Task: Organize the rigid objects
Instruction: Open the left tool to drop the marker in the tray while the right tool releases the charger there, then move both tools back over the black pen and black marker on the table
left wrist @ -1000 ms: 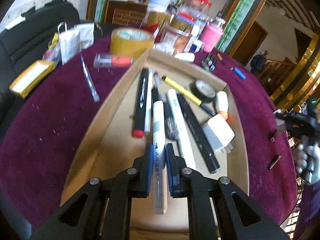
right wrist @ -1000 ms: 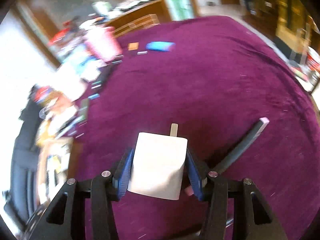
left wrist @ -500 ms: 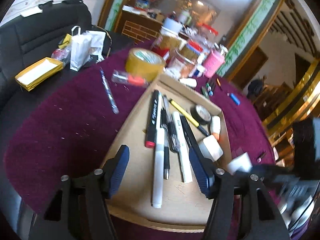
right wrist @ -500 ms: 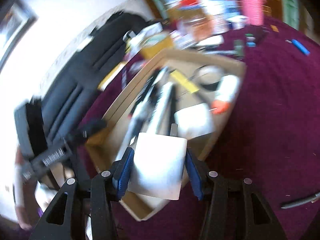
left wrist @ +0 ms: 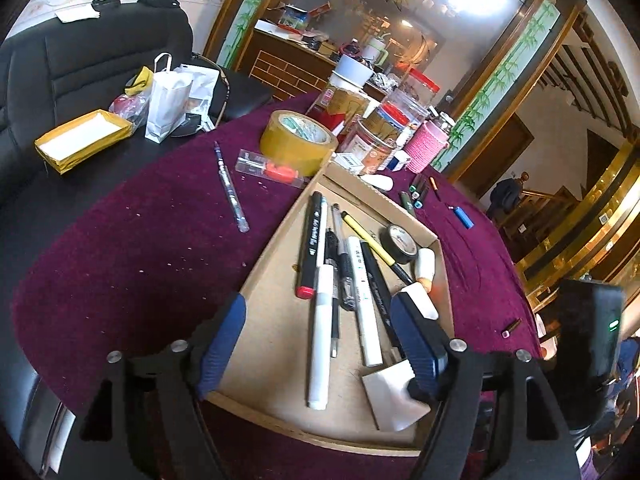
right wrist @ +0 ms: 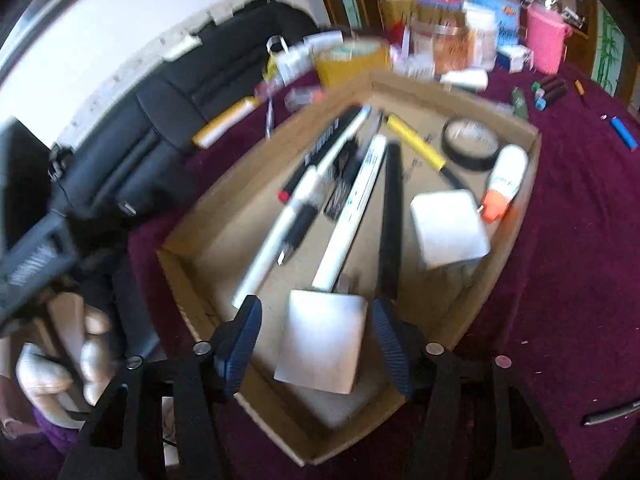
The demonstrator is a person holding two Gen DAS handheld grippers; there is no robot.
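Charger (right wrist: pixel 320 340) — a white block — lies at the near end of a cardboard tray (right wrist: pixel 516 216) on a purple-clothed counter (right wrist: pixel 580 240), between the spread right tongs (right wrist: pixel 316 344), touching neither pad. Beyond it in the tray lie pens (left wrist: pixel 320 320), a second white block (right wrist: pixel 448 228) and a tape roll (left wrist: pixel 400 244). Left tongs (left wrist: pixel 320 340) hover spread wide over the tray's near edge — holding nothing.

The cardboard tray (left wrist: pixel 276 240) holds seven pens and markers (left wrist: pixel 320 336), two white blocks (right wrist: pixel 448 228), one black tape roll (left wrist: pixel 400 244) and one glue bottle (right wrist: pixel 504 180). Beyond the tray's far corner sits one brown tape roll (left wrist: pixel 298 140), and left of the tray lies one loose pen (left wrist: pixel 231 192).
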